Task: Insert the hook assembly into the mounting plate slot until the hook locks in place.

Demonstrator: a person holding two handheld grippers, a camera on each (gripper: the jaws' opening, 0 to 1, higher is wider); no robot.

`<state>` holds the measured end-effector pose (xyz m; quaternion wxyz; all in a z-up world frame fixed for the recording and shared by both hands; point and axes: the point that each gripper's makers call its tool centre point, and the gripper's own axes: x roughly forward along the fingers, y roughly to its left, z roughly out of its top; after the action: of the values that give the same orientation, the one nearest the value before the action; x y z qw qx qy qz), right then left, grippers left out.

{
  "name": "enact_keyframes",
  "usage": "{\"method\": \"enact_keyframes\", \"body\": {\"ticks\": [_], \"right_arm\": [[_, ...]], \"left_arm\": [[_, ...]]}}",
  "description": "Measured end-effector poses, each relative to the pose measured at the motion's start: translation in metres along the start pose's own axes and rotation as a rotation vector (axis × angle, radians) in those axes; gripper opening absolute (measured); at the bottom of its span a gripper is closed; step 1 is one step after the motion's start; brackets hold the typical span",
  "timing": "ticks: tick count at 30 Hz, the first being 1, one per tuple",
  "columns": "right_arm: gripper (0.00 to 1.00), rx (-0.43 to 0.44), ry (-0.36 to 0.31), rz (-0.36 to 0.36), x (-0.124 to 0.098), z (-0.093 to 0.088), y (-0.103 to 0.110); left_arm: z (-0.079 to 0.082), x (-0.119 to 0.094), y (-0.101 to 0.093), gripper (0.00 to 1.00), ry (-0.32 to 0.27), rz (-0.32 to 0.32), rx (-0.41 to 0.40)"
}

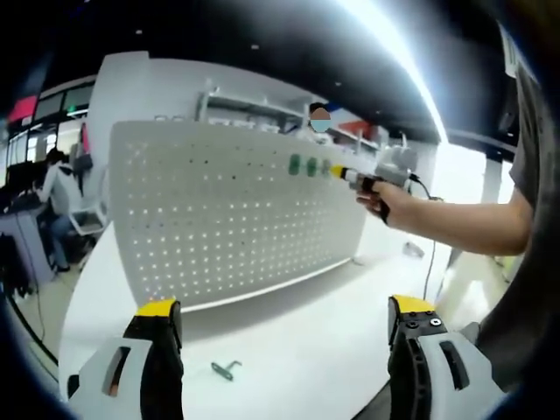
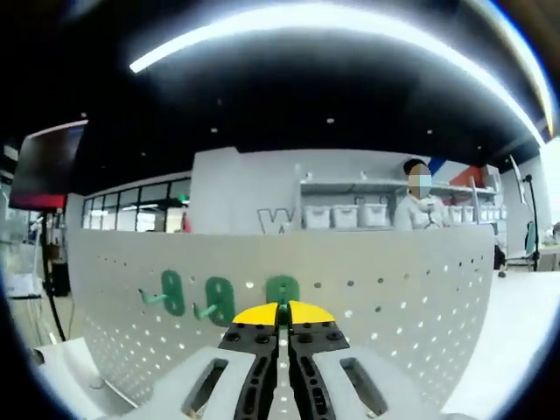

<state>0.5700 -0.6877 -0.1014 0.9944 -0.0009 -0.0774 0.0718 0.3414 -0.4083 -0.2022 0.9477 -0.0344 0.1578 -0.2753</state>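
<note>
A white pegboard mounting plate (image 1: 219, 219) stands upright on the white table (image 1: 297, 332). Three green hook assemblies sit in a row near its upper right edge (image 1: 295, 164). In the right gripper view two of them (image 2: 172, 293) (image 2: 219, 300) hang to the left, and the third green hook (image 2: 282, 287) is right at my right gripper (image 2: 282, 313), which is shut on it against the plate. A hand holds that right gripper (image 1: 339, 172) at the board. My left gripper (image 1: 284, 308) is open over the table with nothing between its fingers. A small grey metal hook (image 1: 226, 370) lies on the table just ahead of it.
A person (image 1: 57, 188) sits at a desk far left, and another person (image 2: 420, 206) stands behind the board near shelves with white bins (image 2: 346, 215). A cable (image 1: 429, 262) and a small object (image 1: 413, 249) lie on the table to the right of the board.
</note>
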Motion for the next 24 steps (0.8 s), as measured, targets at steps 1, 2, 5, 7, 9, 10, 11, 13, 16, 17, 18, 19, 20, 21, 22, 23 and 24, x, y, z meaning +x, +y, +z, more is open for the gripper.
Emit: {"method": "enact_keyframes", "body": {"ticks": [1, 2, 5, 7, 9, 10, 11, 13, 16, 17, 18, 19, 20, 21, 22, 23, 24], "right_arm": [[0.0, -0.004, 0.002, -0.002, 0.0, 0.0, 0.0], [0.0, -0.014, 0.005, -0.002, 0.0, -0.001, 0.0], [0.0, -0.022, 0.015, -0.006, 0.0, -0.001, 0.001], [0.0, -0.016, 0.016, -0.008, 0.0, 0.0, 0.001], [0.0, -0.021, 0.019, -0.011, 0.0, -0.001, 0.002], [0.0, -0.012, 0.02, -0.008, 0.0, -0.001, 0.002], [0.0, -0.001, 0.021, -0.008, 0.001, -0.001, 0.001], [0.0, -0.051, 0.041, -0.007, 0.0, -0.002, 0.003], [0.01, -0.055, 0.048, -0.007, 0.001, -0.002, 0.002], [0.01, -0.049, 0.053, -0.006, 0.002, -0.002, 0.002], [0.04, -0.042, 0.058, -0.001, 0.003, -0.002, 0.003], [0.06, -0.038, 0.057, -0.004, 0.003, -0.002, 0.003], [0.08, -0.037, 0.053, -0.002, 0.003, 0.0, 0.003], [0.08, -0.041, 0.054, 0.001, 0.003, 0.001, 0.004], [0.09, -0.048, 0.057, 0.003, 0.003, 0.001, 0.004], [0.09, -0.052, 0.056, 0.004, 0.003, 0.002, 0.005], [0.11, -0.051, 0.056, 0.006, 0.003, 0.003, 0.005]], "left_arm": [[0.0, 0.0, 0.0, 1.0, 0.001, -0.001, -0.001], [-0.001, 0.0, 0.0, 1.0, 0.003, -0.001, -0.001], [-0.003, 0.0, 0.0, 1.0, 0.009, -0.001, -0.001], [-0.004, 0.0, 0.0, 1.0, 0.009, 0.0, -0.004], [-0.005, -0.001, 0.0, 1.0, 0.012, 0.001, -0.005], [-0.006, -0.001, 0.001, 1.0, 0.014, 0.001, -0.004], [-0.007, -0.001, 0.001, 1.0, 0.016, 0.002, -0.003], [-0.009, -0.002, 0.002, 1.0, 0.021, 0.004, -0.002], [-0.014, -0.004, 0.002, 1.0, 0.033, 0.006, -0.004], [-0.014, -0.005, 0.002, 1.0, 0.034, 0.006, -0.005], [-0.015, -0.005, 0.002, 1.0, 0.037, 0.004, -0.007], [-0.015, -0.006, 0.001, 1.0, 0.036, 0.004, -0.008], [-0.015, -0.006, 0.001, 1.0, 0.035, 0.005, -0.007], [-0.015, -0.007, 0.002, 1.0, 0.033, 0.005, -0.007], [-0.014, -0.007, 0.002, 1.0, 0.032, 0.005, -0.008], [-0.013, -0.007, 0.002, 1.0, 0.028, 0.005, -0.007], [-0.013, -0.007, 0.001, 1.0, 0.027, 0.005, -0.006]]}}
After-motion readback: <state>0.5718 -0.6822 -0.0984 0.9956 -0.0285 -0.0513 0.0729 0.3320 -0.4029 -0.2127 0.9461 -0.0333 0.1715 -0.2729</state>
